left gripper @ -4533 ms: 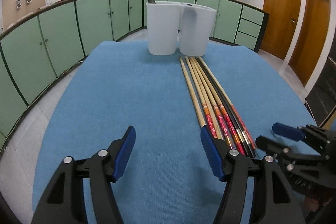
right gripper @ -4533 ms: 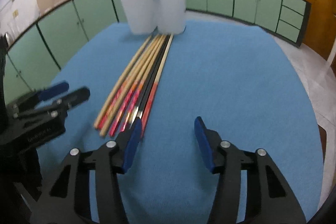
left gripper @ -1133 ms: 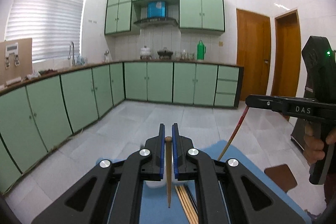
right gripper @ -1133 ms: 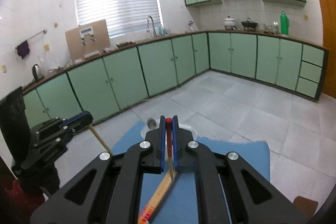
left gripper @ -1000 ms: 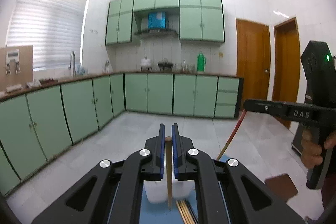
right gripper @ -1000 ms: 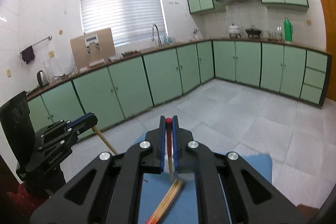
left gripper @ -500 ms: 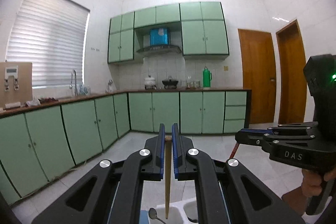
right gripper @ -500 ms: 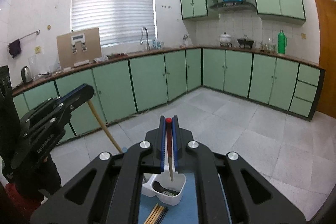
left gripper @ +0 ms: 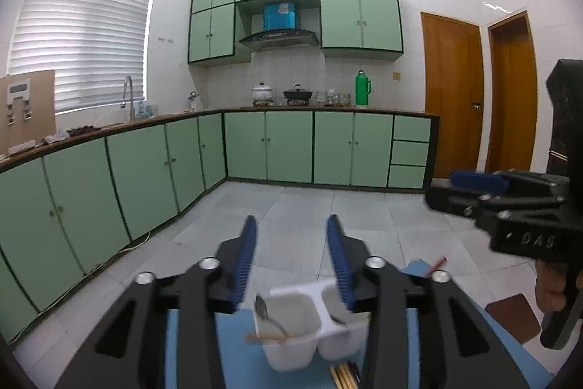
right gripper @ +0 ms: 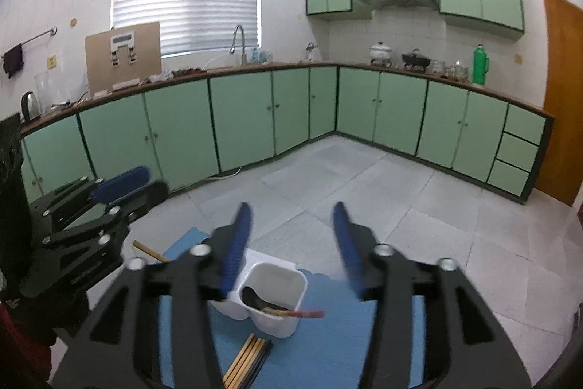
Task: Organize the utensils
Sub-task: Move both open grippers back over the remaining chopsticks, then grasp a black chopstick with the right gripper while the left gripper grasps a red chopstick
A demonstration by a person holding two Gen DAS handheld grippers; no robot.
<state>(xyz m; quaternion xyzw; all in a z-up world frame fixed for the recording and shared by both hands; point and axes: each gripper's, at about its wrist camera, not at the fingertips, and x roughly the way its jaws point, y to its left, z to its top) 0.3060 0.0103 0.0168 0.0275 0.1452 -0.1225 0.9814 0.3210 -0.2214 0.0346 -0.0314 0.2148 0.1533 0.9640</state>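
Both tongs hang released above the blue table mat (right gripper: pixel 328 312), jaws spread wide and holding nothing. The left gripper (left gripper: pixel 291 261) sits over the white two-cup utensil holder (left gripper: pixel 309 334), whose rim shows between and just below its blue pads. The left view alone shows a metal spoon (left gripper: pixel 267 312) and a wooden chopstick (left gripper: pixel 264 337) in the holder's left cup. The right view alone shows a dark ladle-like utensil and a red-tipped chopstick (right gripper: pixel 302 313) in the right cup, the red end jutting over the rim. The right gripper (right gripper: pixel 293 248) is also above the holder, which lies low between its fingers, nearer the left finger. In front of the holder, the remaining chopsticks (right gripper: pixel 247 360) lie bundled flat on the mat, their ends just short of its wall. Each view catches the other gripper off to the side, well apart. The mat's far edge falls just behind the holder; beyond it, grey floor tiles (right gripper: pixel 364 185) reach green cabinets (right gripper: pixel 247 123).
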